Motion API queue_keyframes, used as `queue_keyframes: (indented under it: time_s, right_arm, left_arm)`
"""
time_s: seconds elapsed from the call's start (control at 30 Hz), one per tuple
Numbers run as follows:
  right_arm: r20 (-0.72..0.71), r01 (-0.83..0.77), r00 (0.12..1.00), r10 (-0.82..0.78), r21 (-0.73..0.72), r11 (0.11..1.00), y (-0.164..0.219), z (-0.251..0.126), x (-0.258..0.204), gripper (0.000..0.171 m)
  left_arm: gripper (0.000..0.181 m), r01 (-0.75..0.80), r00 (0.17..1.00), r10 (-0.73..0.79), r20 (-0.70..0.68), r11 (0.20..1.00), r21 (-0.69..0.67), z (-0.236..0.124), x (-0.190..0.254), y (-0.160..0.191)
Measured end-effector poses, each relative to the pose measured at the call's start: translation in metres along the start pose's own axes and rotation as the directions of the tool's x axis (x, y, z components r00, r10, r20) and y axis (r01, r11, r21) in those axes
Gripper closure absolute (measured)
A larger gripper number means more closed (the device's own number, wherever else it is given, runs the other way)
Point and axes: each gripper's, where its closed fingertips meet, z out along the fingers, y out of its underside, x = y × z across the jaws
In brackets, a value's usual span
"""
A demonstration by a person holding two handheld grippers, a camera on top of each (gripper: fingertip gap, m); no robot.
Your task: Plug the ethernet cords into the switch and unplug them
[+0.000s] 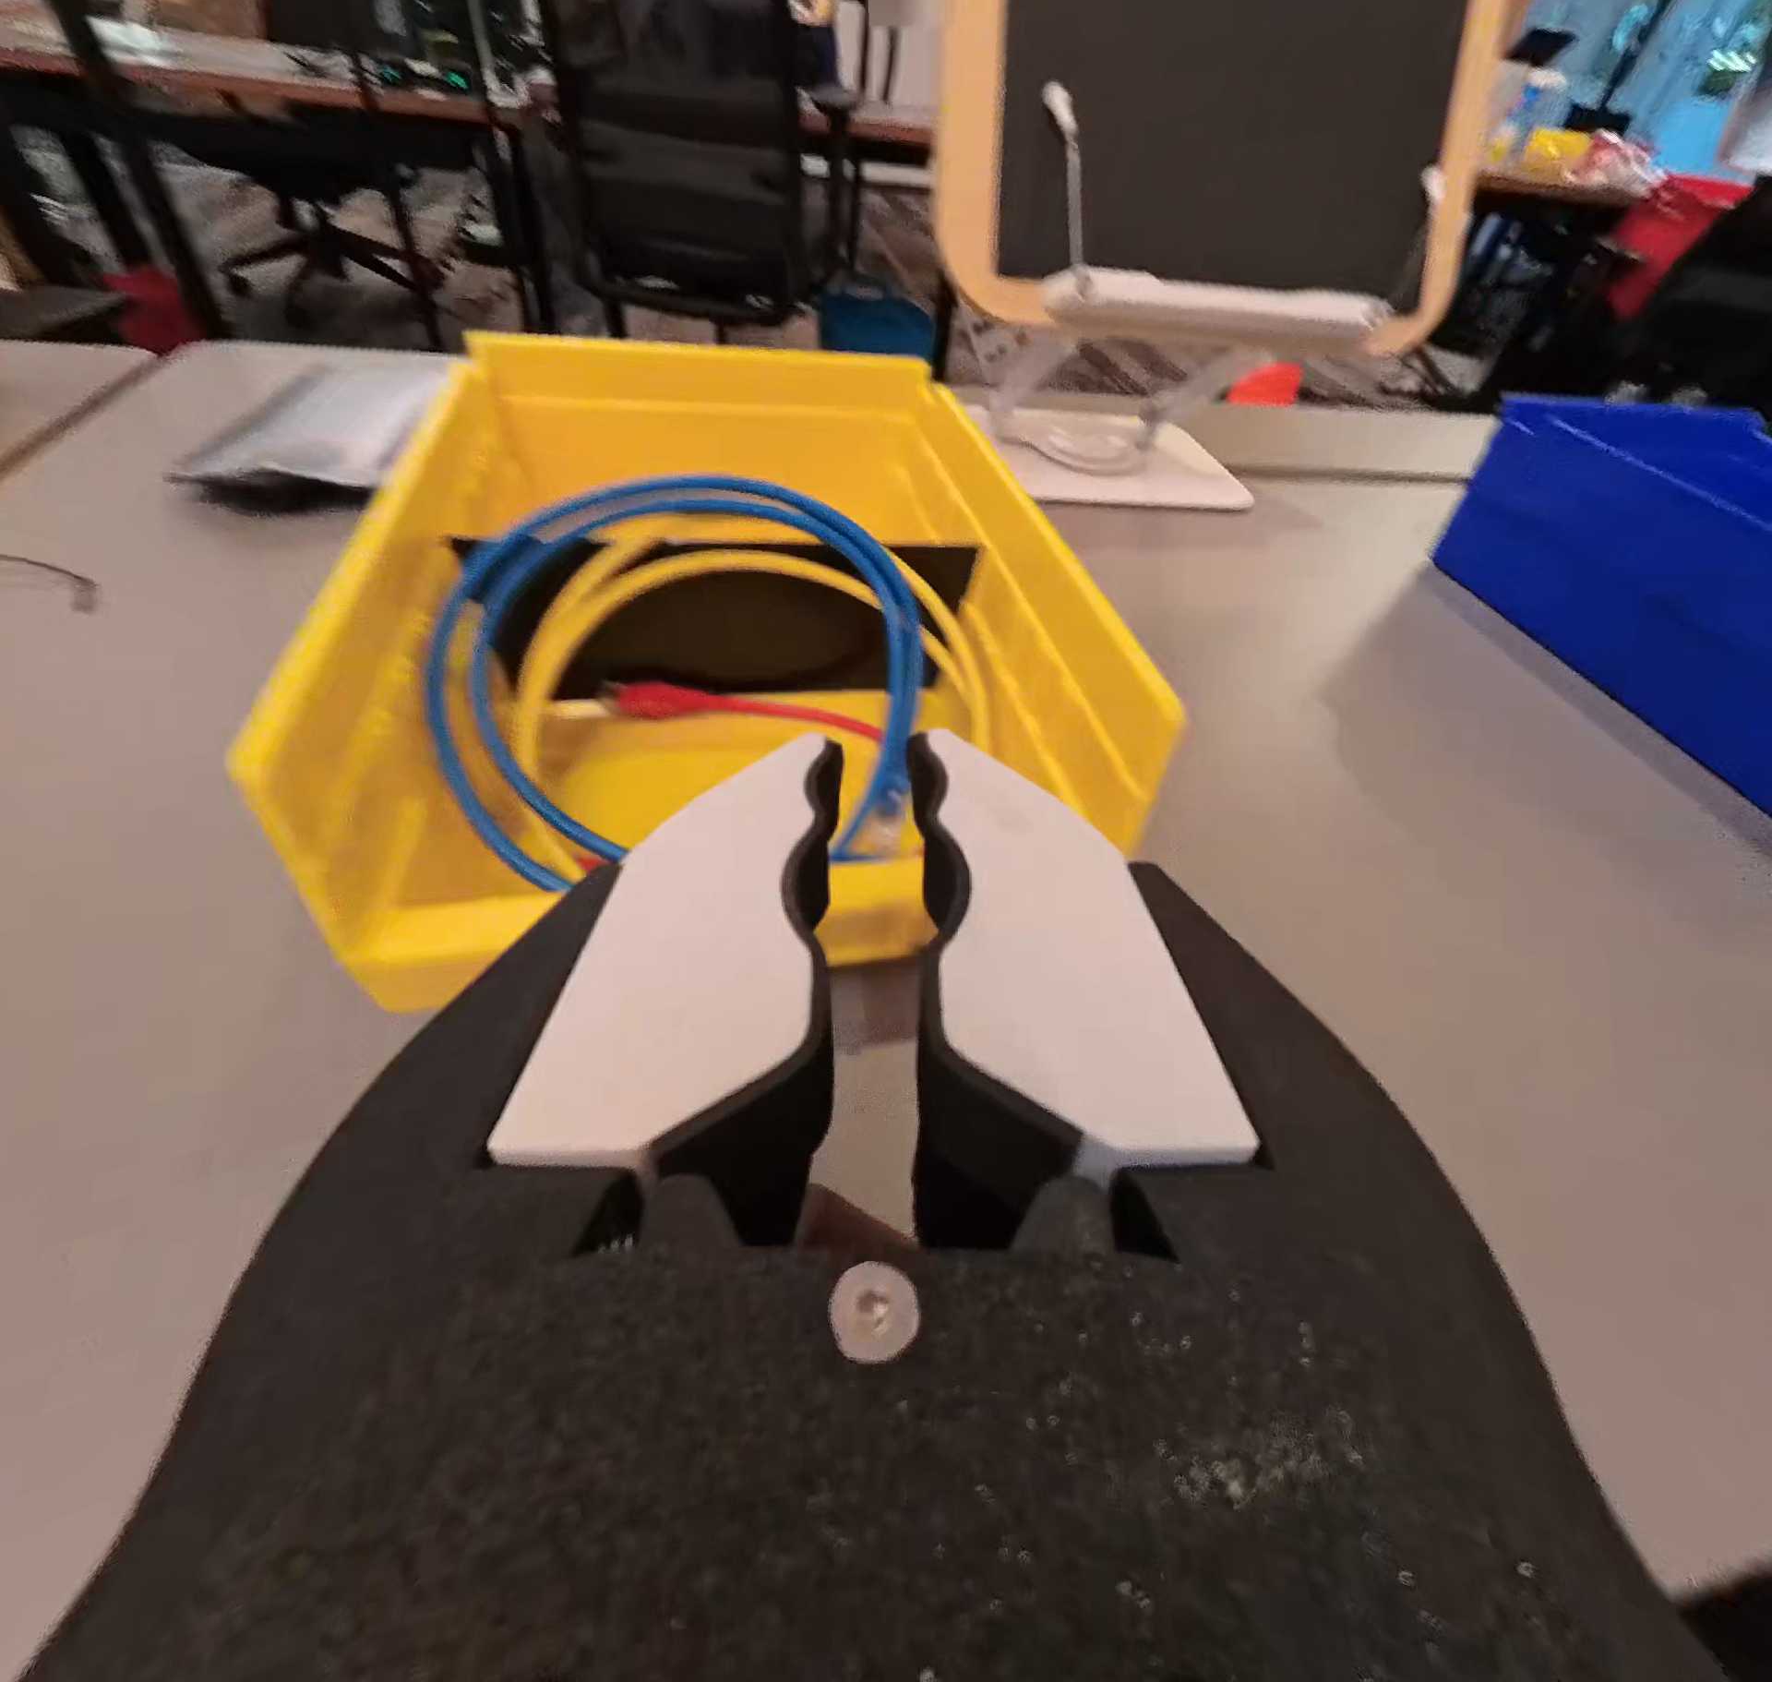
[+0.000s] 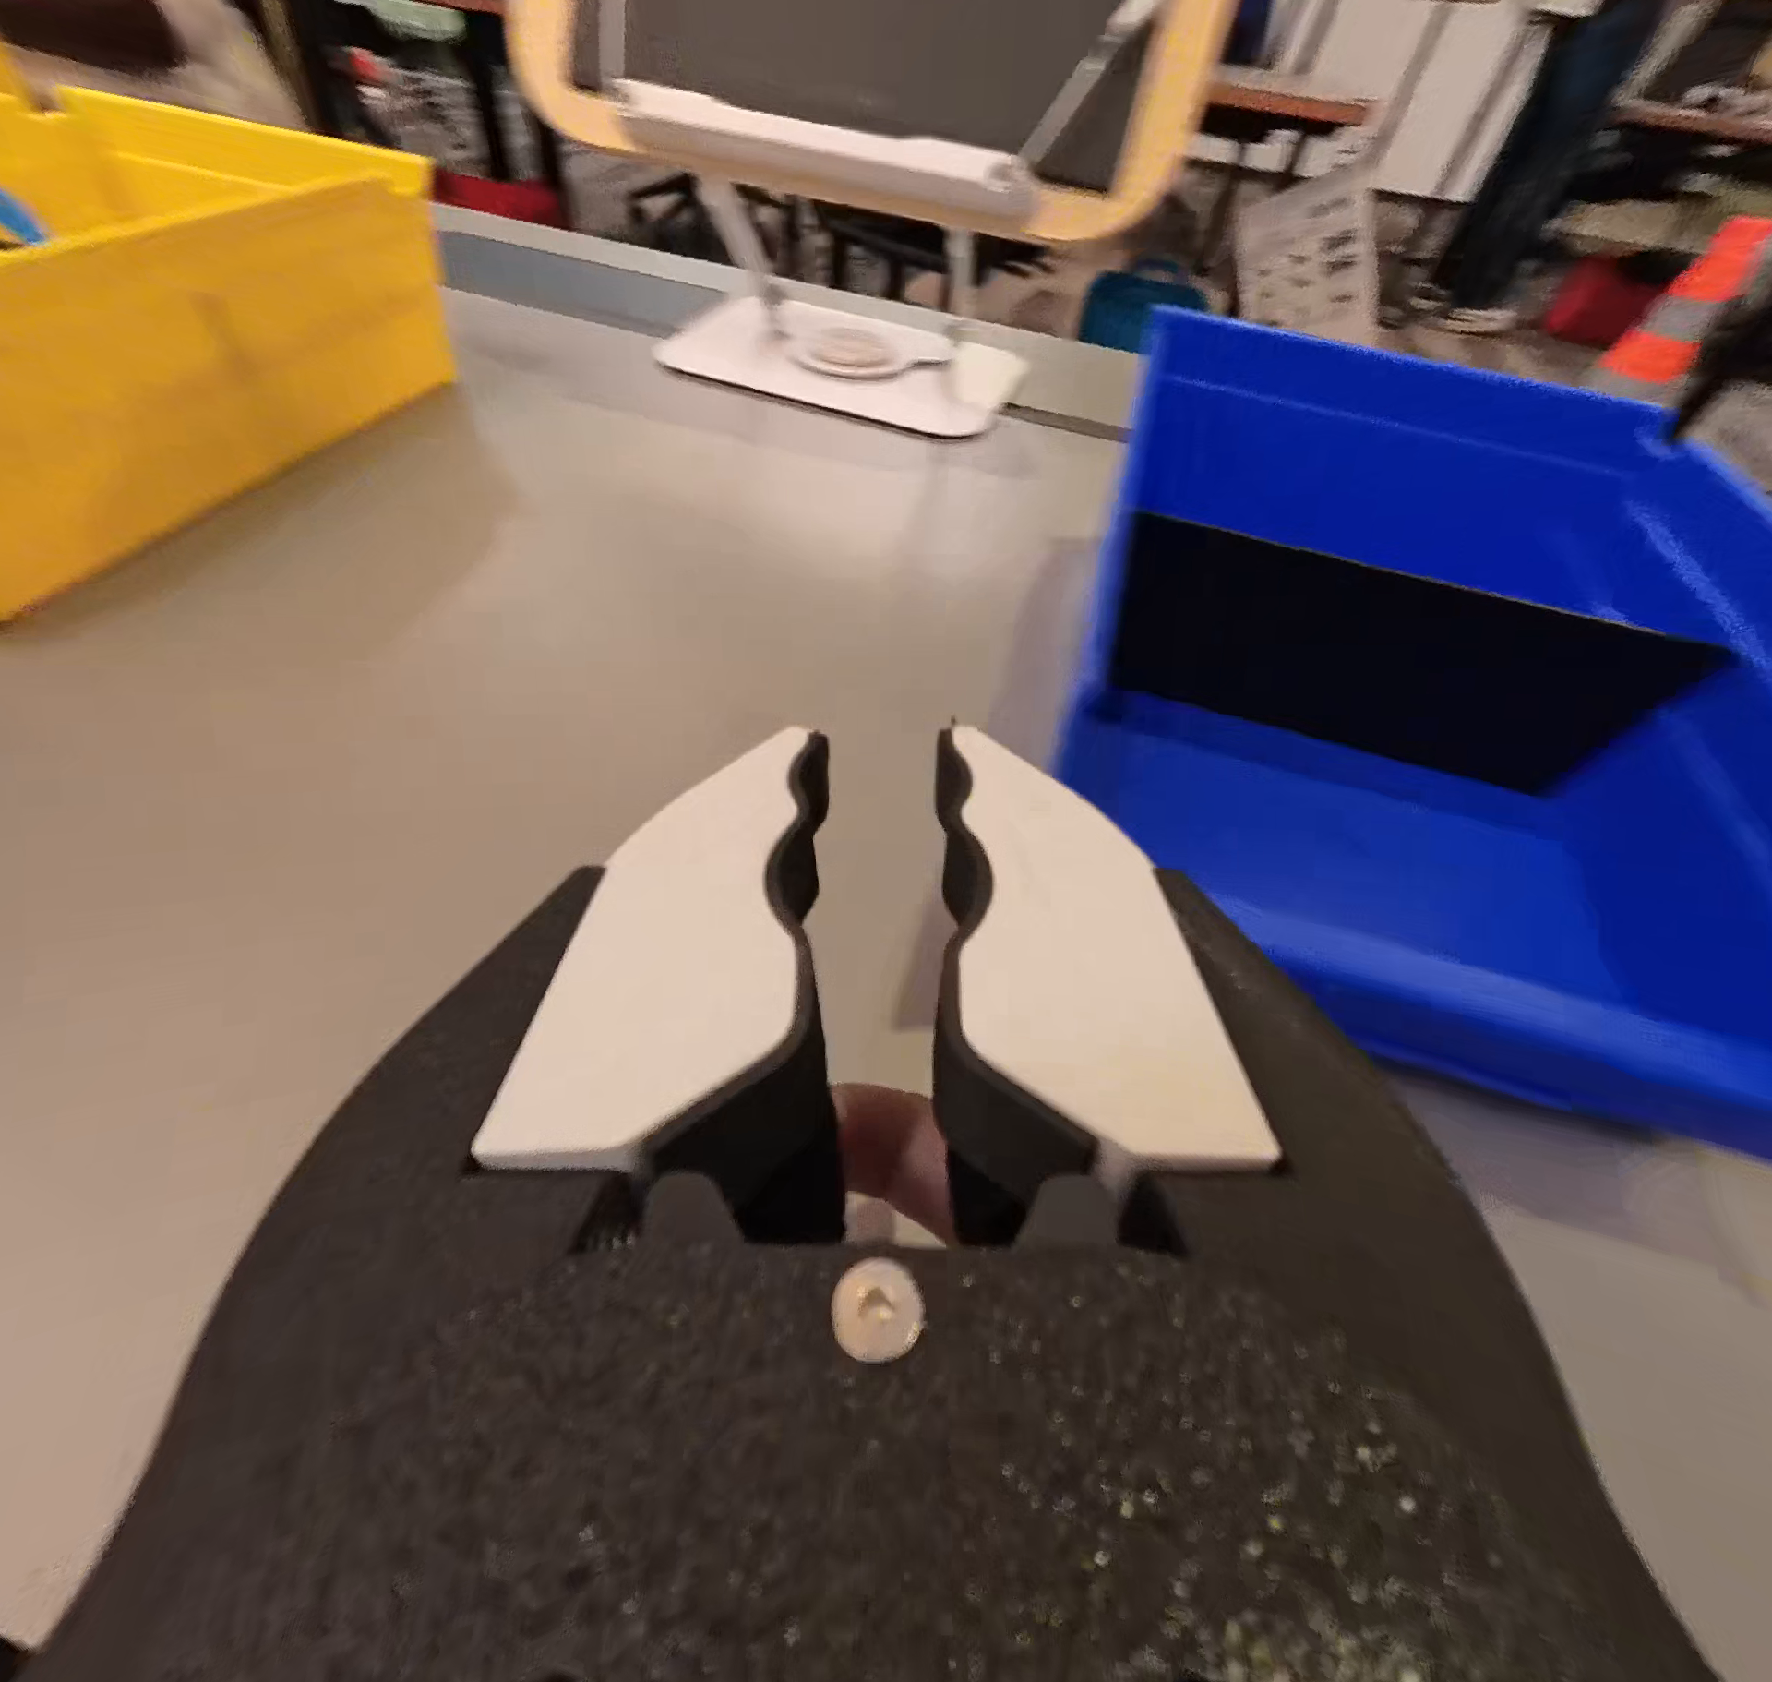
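We see a wide grey bench (image 1: 1390, 773) carrying 2 open plastic storage bins. The yellow plastic bin (image 1: 1055, 600) sits straight ahead in the left wrist view, and the blue plastic bin (image 2: 1438, 917) sits just right of the tongs in the right wrist view, well apart from the yellow one. Behind them stands a white stand with a flat base (image 2: 844, 370). Inside the yellow bin lie coiled ethernet cords: a blue cord (image 1: 479, 638), a yellow cord (image 1: 594, 619) and a red cord (image 1: 767, 708). The left tongs (image 1: 874, 754) hang narrowly parted and empty before the yellow bin. The right tongs (image 2: 882, 744) are likewise narrowly parted, holding nothing, above bare bench.
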Motion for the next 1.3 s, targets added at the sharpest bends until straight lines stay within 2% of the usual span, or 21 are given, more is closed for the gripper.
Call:
queue_keyframes:
  time_s: [0.07, 0.17, 0.23, 0.33, 0.53, 0.77, 1.03, 1.3]
  right_arm:
    - [-0.073, -0.041, 0.997, 0.04, -0.007, 0.999, 0.011, -0.014, 0.03, 0.15]
    - [-0.102, -0.129, 0.987, 0.126, -0.026, 0.991, 0.024, -0.026, 0.058, 0.148]
    - [-0.132, -0.171, 0.977, 0.167, -0.023, 0.985, 0.026, -0.027, 0.074, 0.148]
    - [-0.158, -0.205, 0.968, 0.197, -0.037, 0.978, 0.032, -0.026, 0.087, 0.158]
    - [-0.189, -0.187, 0.966, 0.175, -0.044, 0.981, 0.033, -0.026, 0.089, 0.171]
    - [-0.215, -0.07, 0.974, 0.068, -0.002, 0.998, 0.024, -0.025, 0.086, 0.171]
    - [-0.174, -0.164, 0.971, 0.162, -0.003, 0.986, 0.028, -0.022, 0.083, 0.171]
    - [-0.173, -0.187, 0.968, 0.183, -0.004, 0.982, 0.029, -0.022, 0.085, 0.171]
  left_arm:
    - [0.168, -0.013, 0.999, 0.011, -0.045, 0.999, -0.044, -0.006, 0.025, 0.018]
    - [0.168, -0.068, 0.994, 0.058, -0.091, 0.992, -0.109, -0.011, 0.05, 0.037]
    - [0.167, -0.097, 0.988, 0.082, -0.128, 0.988, -0.119, -0.01, 0.059, 0.038]
    - [0.167, -0.141, 0.982, 0.124, -0.14, 0.983, -0.116, -0.007, 0.059, 0.04]
    - [0.167, -0.076, 0.987, 0.054, -0.148, 0.986, -0.146, -0.005, 0.051, 0.045]
    - [0.166, -0.07, 0.987, 0.042, -0.155, 0.982, -0.177, -0.004, 0.048, 0.051]
    - [0.166, -0.042, 0.985, 0.01, -0.174, 0.982, -0.183, -0.006, 0.05, 0.052]
    - [0.166, -0.031, 0.985, -0.003, -0.174, 0.981, -0.19, -0.005, 0.049, 0.053]
